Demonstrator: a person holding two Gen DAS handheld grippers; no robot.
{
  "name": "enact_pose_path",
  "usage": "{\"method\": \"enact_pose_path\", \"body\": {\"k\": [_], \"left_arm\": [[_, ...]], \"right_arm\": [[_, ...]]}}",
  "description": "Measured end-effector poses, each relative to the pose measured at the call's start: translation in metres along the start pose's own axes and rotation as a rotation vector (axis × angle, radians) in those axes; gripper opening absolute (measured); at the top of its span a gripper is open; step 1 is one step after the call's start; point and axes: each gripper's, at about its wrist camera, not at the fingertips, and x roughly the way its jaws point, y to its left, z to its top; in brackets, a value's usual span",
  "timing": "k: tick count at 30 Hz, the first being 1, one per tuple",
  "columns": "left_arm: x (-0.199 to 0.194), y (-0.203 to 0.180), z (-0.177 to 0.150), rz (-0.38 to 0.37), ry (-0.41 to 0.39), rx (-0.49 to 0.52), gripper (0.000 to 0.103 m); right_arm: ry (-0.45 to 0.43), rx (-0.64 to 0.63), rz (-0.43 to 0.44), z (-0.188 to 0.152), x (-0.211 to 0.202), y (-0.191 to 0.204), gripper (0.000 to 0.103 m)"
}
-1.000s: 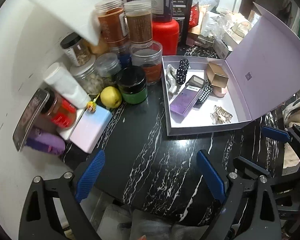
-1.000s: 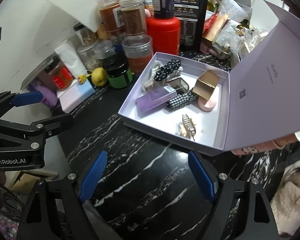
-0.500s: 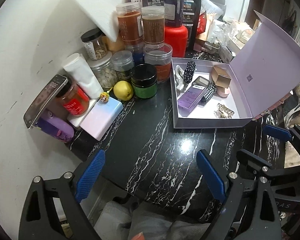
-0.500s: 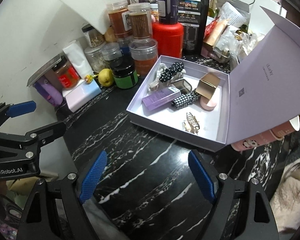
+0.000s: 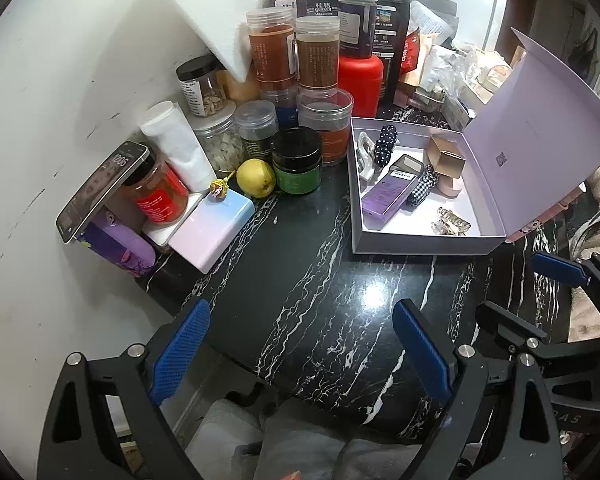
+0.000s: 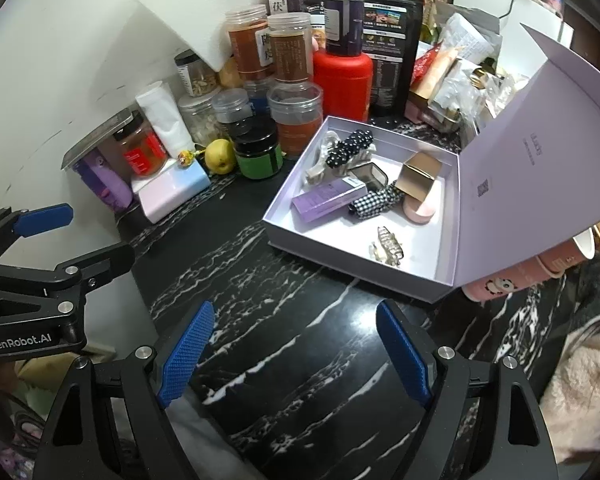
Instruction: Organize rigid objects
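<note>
An open lilac box [image 5: 412, 246] [image 6: 340, 258] sits on the black marble counter with its lid [image 5: 540, 128] [image 6: 540, 152] standing up at the right. Inside lie a purple carton [image 5: 386, 196] [image 6: 328, 196], a gold box [image 5: 446, 156] [image 6: 418, 170], a checked hair clip [image 5: 422, 186] [image 6: 374, 202], a dotted clip [image 5: 384, 146] [image 6: 350, 146], a pink compact [image 6: 420, 212] and a clear claw clip [image 5: 452, 222] [image 6: 388, 246]. My left gripper [image 5: 300, 354] and right gripper [image 6: 296, 354] are both open and empty, held back above the counter's near edge.
Jars, a red bottle [image 5: 360, 80], a green-labelled black jar [image 5: 298, 166], a yellow fruit [image 5: 256, 178], a pastel power bank [image 5: 212, 232] and a leaning phone [image 5: 100, 190] crowd the back left by the white wall. Pink paper cups [image 6: 540, 268] lie behind the lid.
Both grippers have pulled back and up from the box, so more of the counter and wall shows. Nothing on the counter moved.
</note>
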Motion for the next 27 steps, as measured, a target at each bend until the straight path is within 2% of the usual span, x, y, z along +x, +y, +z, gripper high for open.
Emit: {"method": "enact_pose_path", "body": {"k": [27], "left_arm": [[-0.0079,0.0018,-0.0021,0.028,-0.013,-0.008,0.094]], "right_arm": [[-0.009,0.001,0.003,0.001,-0.0037,0.0008,0.084]]}}
